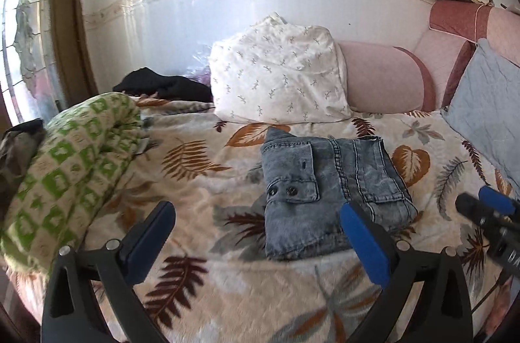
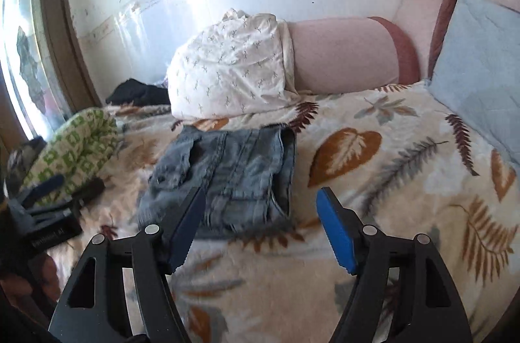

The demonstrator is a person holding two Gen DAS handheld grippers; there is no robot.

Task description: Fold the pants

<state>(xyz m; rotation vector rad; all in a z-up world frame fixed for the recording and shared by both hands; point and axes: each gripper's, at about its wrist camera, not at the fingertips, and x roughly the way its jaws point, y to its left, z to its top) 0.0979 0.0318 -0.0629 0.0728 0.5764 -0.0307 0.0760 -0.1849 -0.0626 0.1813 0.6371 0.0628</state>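
The left gripper [image 1: 260, 232] fills the bottom of its own view, jaws spread wide with nothing between them, hanging above the leaf-print blanket [image 1: 201, 180] just short of the folded jeans [image 1: 328, 193]. The right gripper [image 2: 261, 226] is likewise open and empty, its jaws framing the near edge of the same jeans [image 2: 227, 174] without touching them.

The jeans lie as a compact denim rectangle in the middle of the bed, button placket and pocket flap uppermost, hems tucked toward the white sprigged pillow [image 1: 276, 73] behind. The folding looks essentially done; what remains, at most, is tidying. To do that well, I would press down any raised corner with a closed jaw rather than pinching the top layer, since a pinch on one ply could drag the stack open. The near edge looks slightly ragged in the right view, though blur makes this uncertain.

Around the jeans: a rolled green-and-cream checked blanket [image 1: 74, 167] well to their left, a black garment [image 1: 162, 84] behind that, beside the pillow. A pink bolster [image 1: 383, 80] sits behind and to the right of the jeans, and a pale blue cushion [image 1: 487, 109] leans further right. Nothing crowds the jeans; only the two grippers, close together over them, risk bumping each other.
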